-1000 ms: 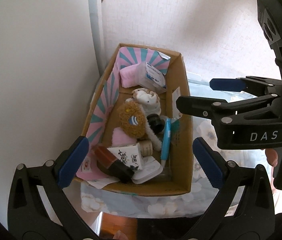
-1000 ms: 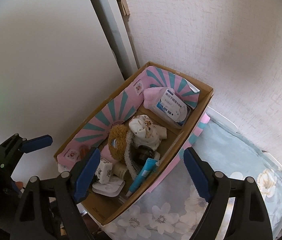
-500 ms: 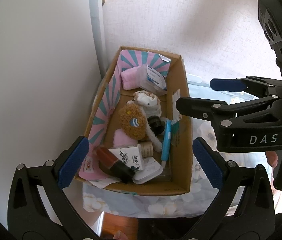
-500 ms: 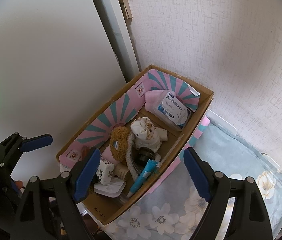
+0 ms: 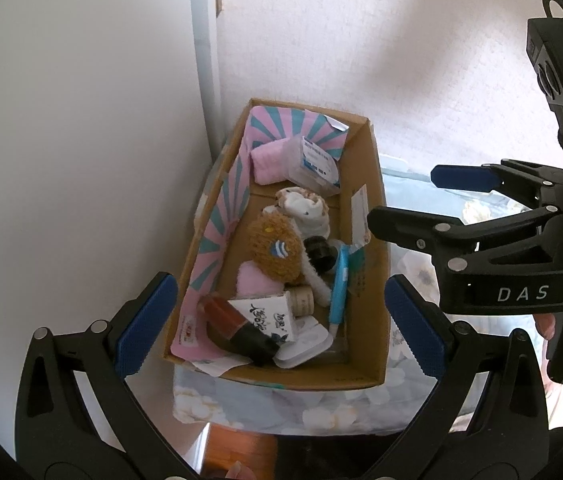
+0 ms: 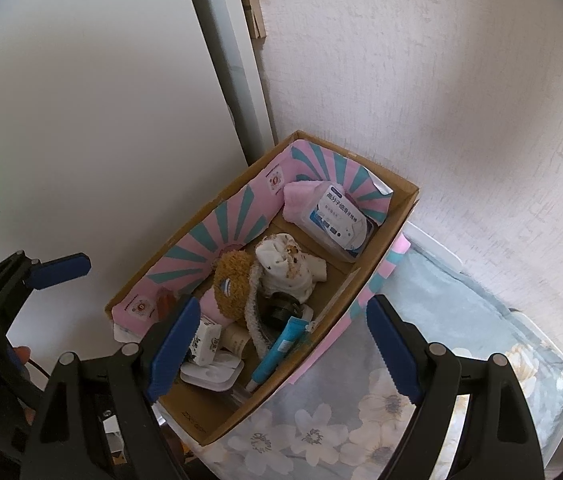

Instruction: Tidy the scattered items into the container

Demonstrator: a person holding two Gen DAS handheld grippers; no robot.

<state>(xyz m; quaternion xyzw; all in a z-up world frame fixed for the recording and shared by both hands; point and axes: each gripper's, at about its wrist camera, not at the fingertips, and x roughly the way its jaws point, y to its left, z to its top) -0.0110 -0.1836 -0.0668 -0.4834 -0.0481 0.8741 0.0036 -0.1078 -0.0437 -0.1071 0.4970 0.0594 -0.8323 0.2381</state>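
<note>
Both tongs, left (image 5: 273, 322) and right (image 6: 279, 350), hang apart and empty above the cardboard box (image 5: 365, 300) on the table (image 6: 461, 320); items already lie inside, so probably only checking for leftovers remains

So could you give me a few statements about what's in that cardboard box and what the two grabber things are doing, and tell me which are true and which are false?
1. The cardboard box stands on a floral cloth. True.
2. The left gripper clamps a blue tube. False: its jaws are open and empty; the tube lies in the box.
3. A brown plush toy lies inside the box. True.
4. The wipes pack sits outside the box. False: it lies in the box's far end.
5. The right gripper holds nothing. True.
</note>
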